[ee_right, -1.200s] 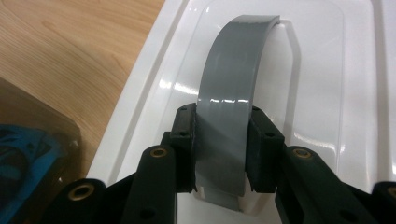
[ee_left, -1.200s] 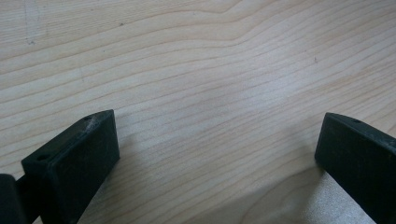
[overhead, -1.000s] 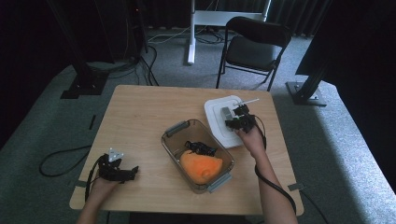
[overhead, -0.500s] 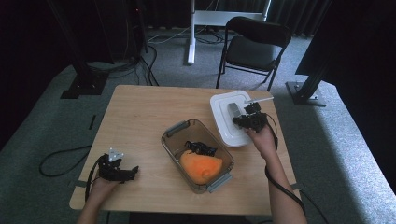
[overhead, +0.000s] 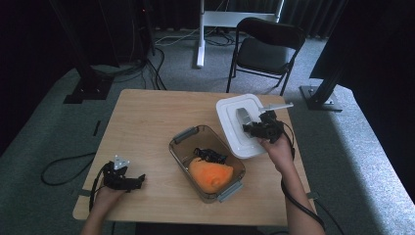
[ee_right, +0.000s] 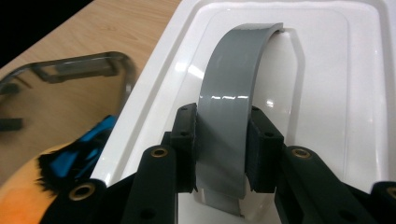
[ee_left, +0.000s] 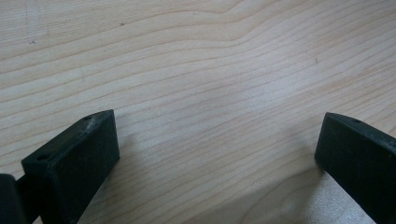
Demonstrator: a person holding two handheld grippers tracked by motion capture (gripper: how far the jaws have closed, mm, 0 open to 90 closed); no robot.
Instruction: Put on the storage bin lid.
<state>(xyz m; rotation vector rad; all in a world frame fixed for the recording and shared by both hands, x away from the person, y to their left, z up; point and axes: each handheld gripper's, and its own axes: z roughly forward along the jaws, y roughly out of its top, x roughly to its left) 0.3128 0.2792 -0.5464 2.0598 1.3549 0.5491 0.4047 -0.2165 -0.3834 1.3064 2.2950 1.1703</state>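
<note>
A: Currently, the right gripper (ee_right: 219, 135) is seen with its jaws pinched on the grey handle (ee_right: 233, 93) of the white lid (ee_right: 327, 70). The handle is clamped from both sides, near its lower end.

B: And the lid's position?

A: It is held at the table's (overhead: 147, 117) right side, just beside the glass dish (overhead: 183, 134), not over it. In the right gripper view its near edge appears to overlap the dish rim; whether it is touching cannot be told.

B: What is in the dish?

A: An orange item (overhead: 211, 176) and a dark item (overhead: 209, 155) are contained.

B: The left gripper (overhead: 128, 181)?

A: Its jaws are spread, nothing is between them, and it is rested on the table near the left front corner.

B: Progress?

A: The grasp is judged done. Carrying the lid over the dish and seating it are judged outstanding.
</note>
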